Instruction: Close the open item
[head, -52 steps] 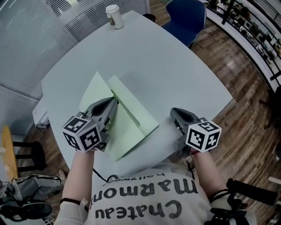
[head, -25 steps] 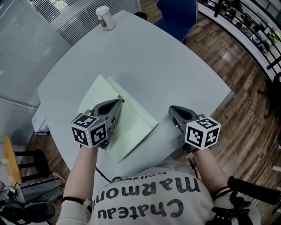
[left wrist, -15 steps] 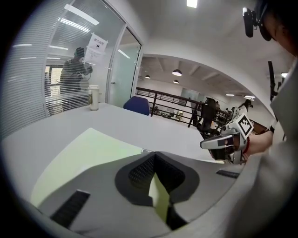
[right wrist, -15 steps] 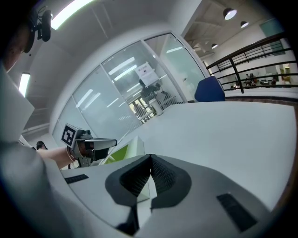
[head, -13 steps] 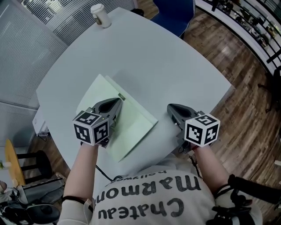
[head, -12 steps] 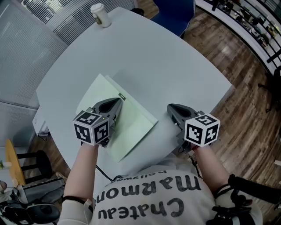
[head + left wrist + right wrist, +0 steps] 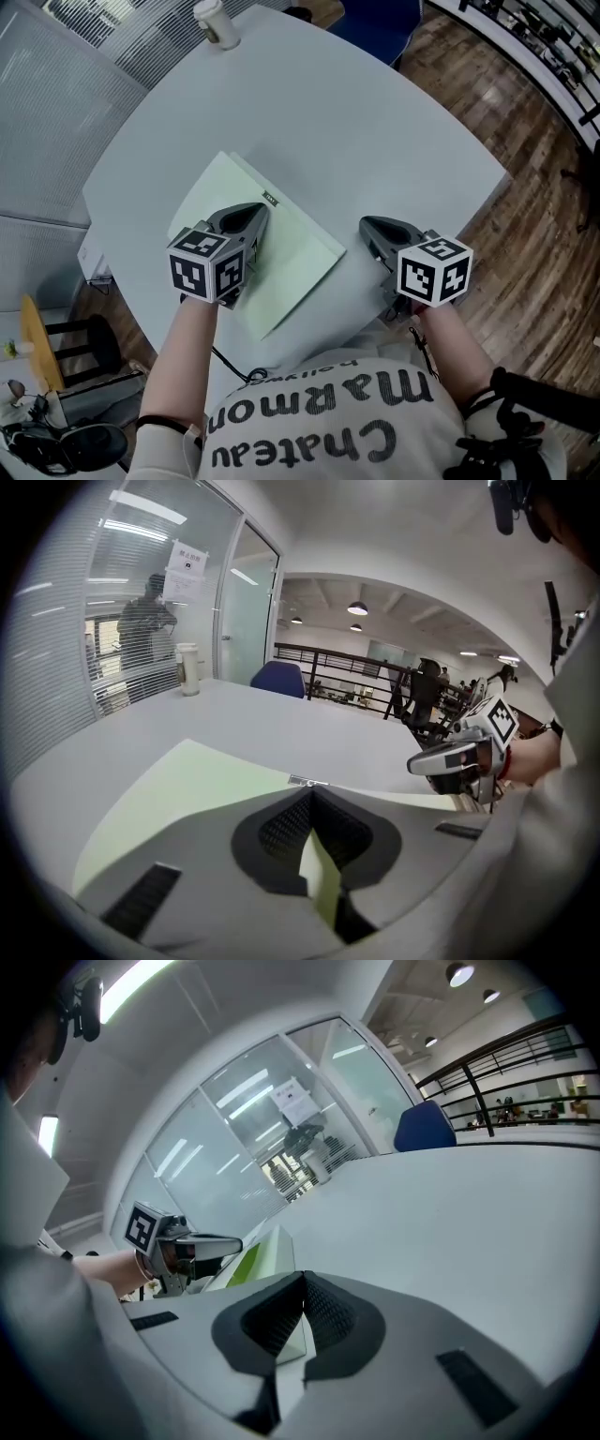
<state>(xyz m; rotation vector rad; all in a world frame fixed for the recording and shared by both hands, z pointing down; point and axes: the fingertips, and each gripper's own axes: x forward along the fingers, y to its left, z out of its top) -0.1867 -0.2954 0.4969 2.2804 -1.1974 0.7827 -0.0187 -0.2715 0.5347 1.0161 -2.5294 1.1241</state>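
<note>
A pale green folder [image 7: 298, 255] lies flat and shut on the white table [image 7: 375, 131], with a small label tab [image 7: 271, 198] at its far edge. My left gripper [image 7: 257, 212] rests over the folder's left half, jaws shut tip to tip; in the left gripper view the left gripper [image 7: 311, 793] shows only the green cover [image 7: 187, 789] below it. My right gripper [image 7: 368, 226] is shut and sits on bare table just right of the folder, apart from it. From the right gripper view, the right gripper [image 7: 302, 1278] points past the folder's edge [image 7: 269, 1245].
A white paper cup [image 7: 216, 22] stands at the table's far edge, also seen as the cup [image 7: 189, 667]. A blue chair [image 7: 380, 21] is behind the table. The rounded table edge runs close to my body; wooden floor [image 7: 534, 216] lies to the right.
The folder's raised cover has come down flat. The left gripper stayed over it, shifting slightly right. The right gripper has hardly moved.
</note>
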